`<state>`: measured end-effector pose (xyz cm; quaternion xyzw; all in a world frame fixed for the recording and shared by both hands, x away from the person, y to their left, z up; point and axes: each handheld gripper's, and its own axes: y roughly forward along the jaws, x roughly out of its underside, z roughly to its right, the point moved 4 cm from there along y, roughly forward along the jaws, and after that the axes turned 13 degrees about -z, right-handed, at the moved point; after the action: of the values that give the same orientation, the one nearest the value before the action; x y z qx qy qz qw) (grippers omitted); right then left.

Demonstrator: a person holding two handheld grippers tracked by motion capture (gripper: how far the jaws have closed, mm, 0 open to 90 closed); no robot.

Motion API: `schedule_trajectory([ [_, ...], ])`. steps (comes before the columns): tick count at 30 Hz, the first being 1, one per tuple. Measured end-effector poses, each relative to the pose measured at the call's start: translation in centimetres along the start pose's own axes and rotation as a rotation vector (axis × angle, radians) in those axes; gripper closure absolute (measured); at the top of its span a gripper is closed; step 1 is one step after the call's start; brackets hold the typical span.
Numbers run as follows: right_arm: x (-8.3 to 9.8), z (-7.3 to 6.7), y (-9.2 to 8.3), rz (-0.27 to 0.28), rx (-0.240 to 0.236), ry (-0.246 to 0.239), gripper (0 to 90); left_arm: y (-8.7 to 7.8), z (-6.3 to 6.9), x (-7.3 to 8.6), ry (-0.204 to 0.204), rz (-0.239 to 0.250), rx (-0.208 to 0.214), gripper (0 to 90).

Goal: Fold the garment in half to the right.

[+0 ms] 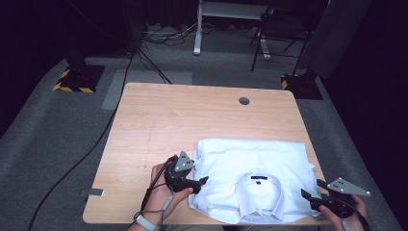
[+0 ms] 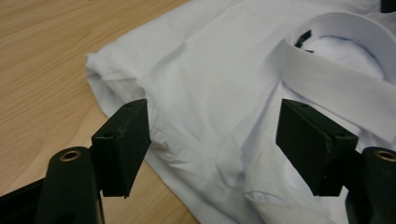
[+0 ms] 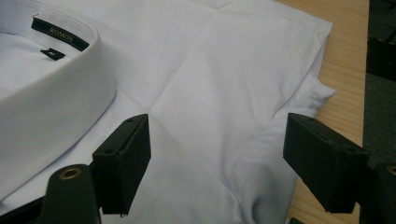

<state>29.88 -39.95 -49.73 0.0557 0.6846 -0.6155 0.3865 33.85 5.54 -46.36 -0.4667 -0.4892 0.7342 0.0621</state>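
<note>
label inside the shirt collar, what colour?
Dark label with gold lettering, on the white shirt; clearest in the right gripper view.

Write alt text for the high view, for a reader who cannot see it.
A folded white shirt, collar toward the person, lies at the near right of a wooden table. The left gripper sits at the shirt's left edge and the right gripper at its right edge, both with jaws open. Dark floor, cables and stands lie beyond the table.

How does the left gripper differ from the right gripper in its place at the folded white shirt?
The left gripper sits at the shirt's left edge near the shoulder fold; the right gripper sits at the shirt's right edge by the table's corner. The left gripper points right, the right gripper points left. Both have open jaws with nothing held.
</note>
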Motion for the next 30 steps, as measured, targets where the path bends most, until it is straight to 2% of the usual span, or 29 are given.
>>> schedule_trajectory([
  [3,-0.1,0.0,0.7,-0.006,-0.007,-0.004,23.9,0.4,-0.3,-0.2,-0.007,0.01,0.009,26.4],
  [6,0.1,-0.1,1.3,-0.013,-0.013,-0.004,23.7,0.6,-0.5,-0.3,-0.002,0.01,-0.015,26.6],
  [8,0.2,-0.2,1.6,-0.015,-0.016,-0.002,23.5,0.7,-0.8,-0.4,-0.007,0.026,-0.017,27.3],
  [10,0.2,-0.4,1.7,-0.014,-0.018,-0.005,23.2,0.9,-1.3,-0.6,-0.012,0.048,-0.023,27.6],
  [13,0.3,-0.6,2.1,-0.019,-0.021,0.0,23.0,1.3,-2.2,-1.0,-0.035,0.055,-0.04,27.2],
  [17,0.7,-0.8,2.9,-0.037,-0.019,0.002,21.8,2.3,-3.6,-1.4,-0.047,0.03,-0.063,27.0],
  [19,0.9,-0.7,3.1,-0.027,-0.023,0.014,21.3,2.8,-4.1,-1.7,-0.048,0.022,-0.071,26.9],
  [27,1.2,-0.4,3.2,-0.011,-0.038,0.047,21.4,3.8,-5.1,-3.4,-0.021,0.016,-0.095,26.2],
  [30,1.2,-0.4,3.2,-0.013,-0.038,0.052,21.4,4.2,-5.7,-3.9,-0.029,0.01,-0.104,26.1],
])
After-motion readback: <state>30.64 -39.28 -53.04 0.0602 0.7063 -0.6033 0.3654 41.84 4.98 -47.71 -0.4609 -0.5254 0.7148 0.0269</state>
